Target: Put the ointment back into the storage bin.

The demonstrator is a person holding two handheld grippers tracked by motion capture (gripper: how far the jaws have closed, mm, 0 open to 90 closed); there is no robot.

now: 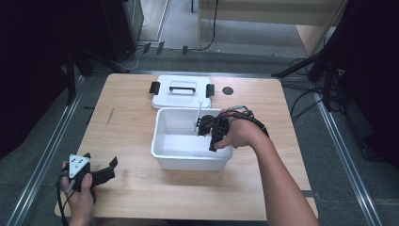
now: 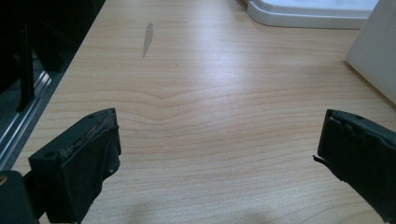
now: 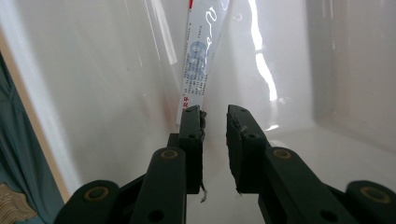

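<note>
The right gripper (image 1: pixel 205 128) reaches down into the white plastic bin (image 1: pixel 164 153) at the middle of the desk (image 1: pixel 127 141), its jaws pressed nearly together on the lower end of a slim white tube (image 3: pixel 198 60) with red and blue print, probably toothpaste. The tube's long axis runs up and away from the jaws, leaning against the bin's far wall; in the high view the tube (image 1: pixel 198 115) stands almost upright, its top poking above the rim. So the tube lies straight ahead of the right jaws, pinched at one end, and a lift along that axis should clear the bin. The left gripper (image 1: pixel 104 173) rests near the desk's front left corner, jaws spread wide and empty, well apart from the bin. The bin's lid (image 1: pixel 181 92) lies just behind it.
</note>
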